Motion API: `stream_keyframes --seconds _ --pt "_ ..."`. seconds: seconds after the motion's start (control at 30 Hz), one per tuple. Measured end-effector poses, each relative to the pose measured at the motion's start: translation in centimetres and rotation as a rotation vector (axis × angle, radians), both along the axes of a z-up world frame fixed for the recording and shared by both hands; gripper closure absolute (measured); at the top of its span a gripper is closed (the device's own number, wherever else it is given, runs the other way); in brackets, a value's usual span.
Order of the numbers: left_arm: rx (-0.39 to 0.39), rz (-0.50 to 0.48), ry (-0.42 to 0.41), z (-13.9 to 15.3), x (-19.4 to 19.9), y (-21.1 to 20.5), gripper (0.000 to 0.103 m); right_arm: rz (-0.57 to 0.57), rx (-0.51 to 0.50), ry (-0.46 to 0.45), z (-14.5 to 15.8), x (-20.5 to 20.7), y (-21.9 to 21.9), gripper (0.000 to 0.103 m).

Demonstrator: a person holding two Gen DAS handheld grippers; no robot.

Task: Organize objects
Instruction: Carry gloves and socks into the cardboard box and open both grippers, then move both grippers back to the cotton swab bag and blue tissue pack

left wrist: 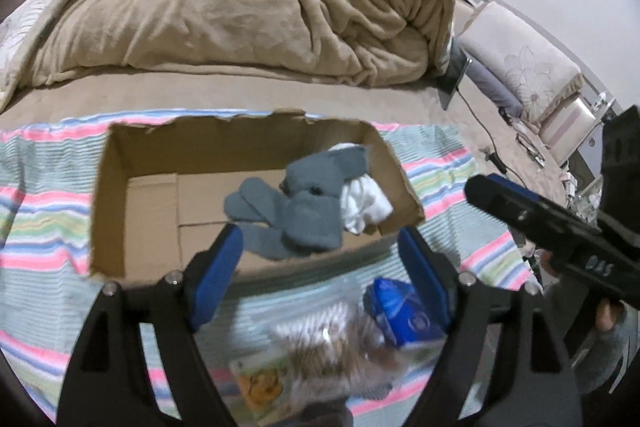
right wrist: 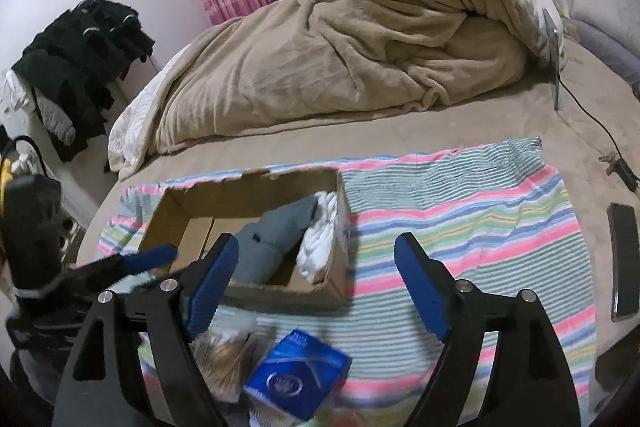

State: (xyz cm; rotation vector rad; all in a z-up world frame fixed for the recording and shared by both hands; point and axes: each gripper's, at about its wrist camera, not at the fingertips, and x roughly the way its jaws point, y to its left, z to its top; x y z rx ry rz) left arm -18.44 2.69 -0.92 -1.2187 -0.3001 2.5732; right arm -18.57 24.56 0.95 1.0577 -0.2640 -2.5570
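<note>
One bed [right wrist: 460, 131] carries everything here, with a single heaped tan blanket [left wrist: 240, 7] at its far end and one striped cloth [right wrist: 460, 227] spread over the near part. On that cloth sits one open cardboard box [left wrist: 116, 187], and inside it, bunched toward its right end, lie grey socks [left wrist: 296, 203] (several, tangled so the count cannot be told) with one white cloth bundle [left wrist: 364, 203] touching them. In front of the box, on the cloth, lie one clear bag of cotton swabs [left wrist: 320, 343] and one blue packet [right wrist: 298, 375], touching each other. The left gripper [left wrist: 320, 267] has its jaws spread wide and holds nothing; the swab bag and the blue packet lie below and between them, nearer the camera than the tips, the packet close to the right-hand one. The right gripper [right wrist: 316, 283] is likewise spread wide and empty, with the blue packet low between its jaws and the box's near right corner just behind its left tip. One dark phone [right wrist: 622, 259] lies off the cloth's right edge.
</note>
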Motion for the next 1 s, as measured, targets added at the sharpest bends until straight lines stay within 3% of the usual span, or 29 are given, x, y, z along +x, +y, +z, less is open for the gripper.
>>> stream_keyframes --seconds 0.23,0.47,1.0 --pt "-0.007 0.025 0.037 0.9 4.0 -1.6 0.021 0.035 0.054 0.027 0.2 2.7 -1.6 0.014" --pt "-0.013 0.03 0.023 -0.6 6.4 -1.8 0.021 0.073 0.092 0.028 -0.8 4.7 -2.8 0.009" --pt "-0.034 0.009 -0.04 -4.4 7.5 -0.8 0.021 0.096 0.115 -0.082 -5.6 5.1 -3.1 0.009"
